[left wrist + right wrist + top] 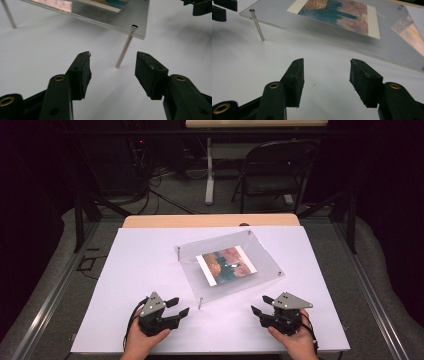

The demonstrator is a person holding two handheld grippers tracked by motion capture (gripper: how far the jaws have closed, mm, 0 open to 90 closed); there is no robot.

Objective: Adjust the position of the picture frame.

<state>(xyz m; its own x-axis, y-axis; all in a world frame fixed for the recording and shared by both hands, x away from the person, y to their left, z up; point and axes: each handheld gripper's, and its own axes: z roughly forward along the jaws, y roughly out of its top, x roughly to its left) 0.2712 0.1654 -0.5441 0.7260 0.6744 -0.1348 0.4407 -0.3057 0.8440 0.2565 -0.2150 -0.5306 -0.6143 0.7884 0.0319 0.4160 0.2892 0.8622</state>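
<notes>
Left gripper point(181, 307) – agape, empty | right gripper point(260, 306) – same | acrylic frame point(260, 252) between

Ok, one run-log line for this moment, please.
left hand-held gripper: open, empty | right hand-held gripper: open, empty | clear frame: on metal legs, untouched, picture inside | both near its front corner

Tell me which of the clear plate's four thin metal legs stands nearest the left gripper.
The thin metal leg under the clear acrylic plate's near corner, straight ahead of the open left gripper; the other three stand farther off.
</notes>
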